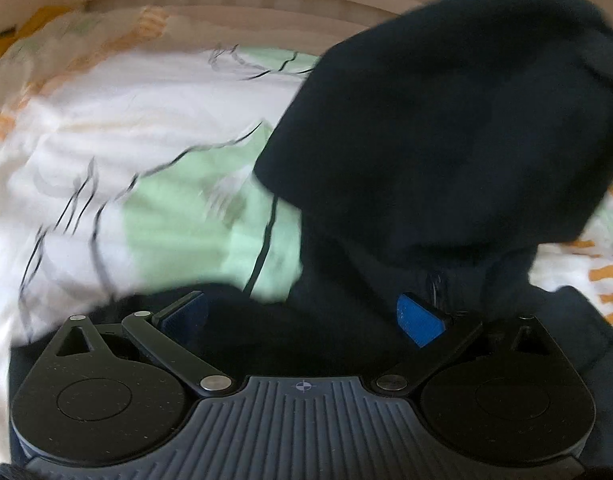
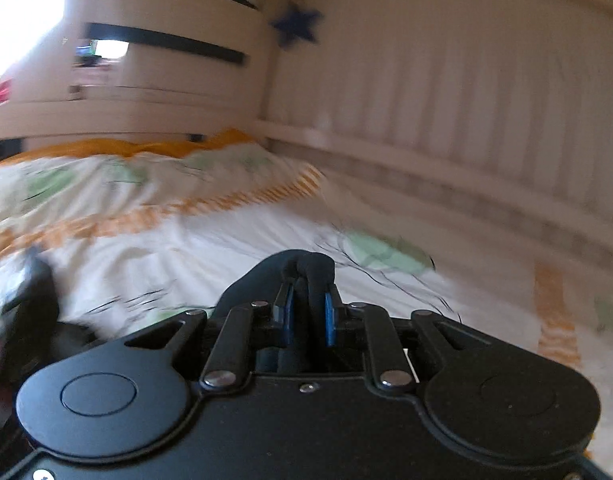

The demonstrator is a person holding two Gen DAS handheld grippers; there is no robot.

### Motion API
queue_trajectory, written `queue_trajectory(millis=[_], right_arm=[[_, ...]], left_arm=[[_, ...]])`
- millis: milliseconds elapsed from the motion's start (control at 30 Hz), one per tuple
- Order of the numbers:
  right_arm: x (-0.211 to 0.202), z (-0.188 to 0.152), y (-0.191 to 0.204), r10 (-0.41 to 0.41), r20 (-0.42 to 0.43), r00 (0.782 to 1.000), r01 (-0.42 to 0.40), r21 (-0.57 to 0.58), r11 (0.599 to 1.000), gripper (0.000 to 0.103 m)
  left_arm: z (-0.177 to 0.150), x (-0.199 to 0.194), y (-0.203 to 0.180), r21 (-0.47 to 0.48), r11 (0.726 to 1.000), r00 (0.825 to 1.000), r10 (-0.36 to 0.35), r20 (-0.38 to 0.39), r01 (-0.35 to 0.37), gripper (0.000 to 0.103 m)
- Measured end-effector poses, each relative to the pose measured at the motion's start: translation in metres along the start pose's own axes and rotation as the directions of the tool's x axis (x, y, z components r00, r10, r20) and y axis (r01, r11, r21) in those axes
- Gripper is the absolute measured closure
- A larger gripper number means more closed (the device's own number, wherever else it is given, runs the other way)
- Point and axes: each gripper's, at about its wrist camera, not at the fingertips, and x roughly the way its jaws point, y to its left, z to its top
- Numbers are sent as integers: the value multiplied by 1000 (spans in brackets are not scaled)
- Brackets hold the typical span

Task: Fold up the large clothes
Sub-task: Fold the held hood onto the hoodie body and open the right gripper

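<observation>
Dark garment (image 2: 306, 272) — pinched in right gripper (image 2: 308, 312).

The right gripper (image 2: 308, 312) has its blue pads (image 2: 329, 316) pressed close on a fold of the dark garment (image 2: 266, 276), which rises above the fingertips. Under it lies a white bed cover (image 2: 210, 240) with green and orange patterns. Behind stands a white panelled wall (image 2: 466, 100) with a blue star (image 2: 296, 24).

The garment (image 1: 426, 120) lies on the duvet (image 1: 126, 120), seemingly before a panelled wall (image 2: 466, 100).
</observation>
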Motion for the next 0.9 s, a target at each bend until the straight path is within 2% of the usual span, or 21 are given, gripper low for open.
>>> queue_trajectory(millis=[67, 167, 300, 333, 433, 467, 500, 533, 600, 667, 700, 733, 800, 867, 900], right_arm=[[-35, -11, 28, 14, 17, 1000, -13, -76, 997, 80], [-74, -32, 67, 50, -6, 999, -50, -130, 990, 80], [-109, -70, 113, 98, -109, 989, -118, -202, 972, 79], [-116, -80, 124, 106, -143, 984, -136, -220, 966, 75], [-131, -103, 143, 132, -231, 964, -183, -213, 960, 76], [-135, -107, 147, 134, -253, 958, -188, -199, 962, 75], [-140, -110, 149, 131, -263, 956, -184, -186, 965, 64], [-144, -112, 151, 124, -267, 956, -173, -168, 970, 52], [-152, -109, 150, 96, -254, 963, -126, -102, 987, 45], [-159, -106, 141, 57, -237, 970, -49, 39, 998, 43], [-162, -104, 138, 42, -234, 971, -19, 98, 995, 37], [-165, -102, 134, 20, -226, 974, 18, 166, 986, 29], [-174, -102, 131, -25, -196, 980, 79, 271, 959, 22], [-177, -101, 127, -43, -178, 983, 110, 381, 918, 17], [-180, -102, 125, -46, -170, 984, 115, 424, 898, 9]], left_arm=[[-12, -18, 9, -49, 999, 1000, -21, -14, 20, 1], [-32, -52, 19, -86, 995, 999, -43, -14, 42, 1], [-59, -90, 26, -39, 999, 998, -28, -53, 26, 1], [-64, -98, 27, -23, 1000, 998, -18, -63, 17, 1], [-77, -120, 31, 21, 1000, 997, -13, -81, 14, 0], [-79, -126, 33, 24, 1000, 997, -10, -77, 12, 0], [-80, -131, 36, 22, 1000, 997, -10, -71, 12, 0], [-82, -135, 35, 18, 1000, 998, -12, -66, 13, 0], [-85, -145, 35, 15, 1000, 998, -13, -54, 14, 0], [-89, -153, 30, 19, 1000, 999, -14, -48, 15, 0], [-90, -155, 27, 24, 1000, 999, -18, -46, 19, 0], [-93, -158, 22, 27, 999, 999, -23, -44, 24, 0], [-94, -158, 15, 28, 999, 998, -40, -44, 41, 0], [-96, -159, 10, 10, 998, 998, -55, -42, 55, 0], [-97, -160, 7, -2, 998, 997, -65, -37, 65, 0]])
